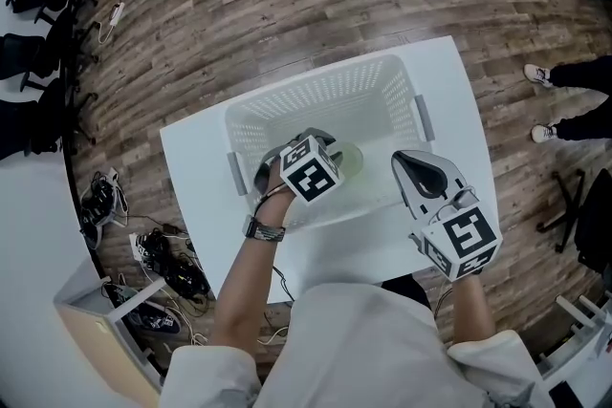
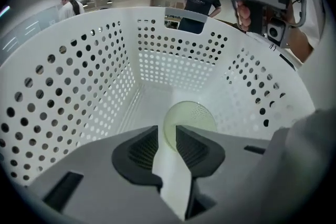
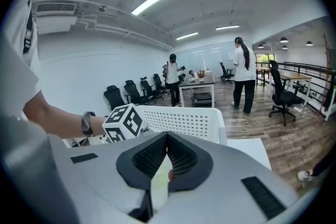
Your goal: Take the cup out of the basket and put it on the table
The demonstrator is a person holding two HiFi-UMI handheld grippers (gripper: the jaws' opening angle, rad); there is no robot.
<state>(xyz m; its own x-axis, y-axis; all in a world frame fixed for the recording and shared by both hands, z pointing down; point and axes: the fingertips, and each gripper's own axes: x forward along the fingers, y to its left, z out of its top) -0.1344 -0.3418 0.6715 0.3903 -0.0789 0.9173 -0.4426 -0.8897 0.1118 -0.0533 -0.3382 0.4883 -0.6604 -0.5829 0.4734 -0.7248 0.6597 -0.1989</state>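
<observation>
In the head view, the left gripper (image 1: pixel 323 144) reaches down inside the basket (image 1: pixel 316 83) to the pale cup (image 1: pixel 348 158). The right gripper (image 1: pixel 409 163) hovers over the basket's near-right rim.

In the left gripper view, the jaws stand wide, with the cup's rim in the gap and unpressed. I'd close squarely on it, then lift straight up, clear of the walls.

In the right gripper view, the jaw tips meet on nothing. Bare table (image 1: pixel 457 91) lies right.

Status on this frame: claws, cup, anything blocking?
Left claw open inside basket, cup at its tips, not gripped. Right claw shut, by basket's right side. Cup not yet out; nothing blocking.
</observation>
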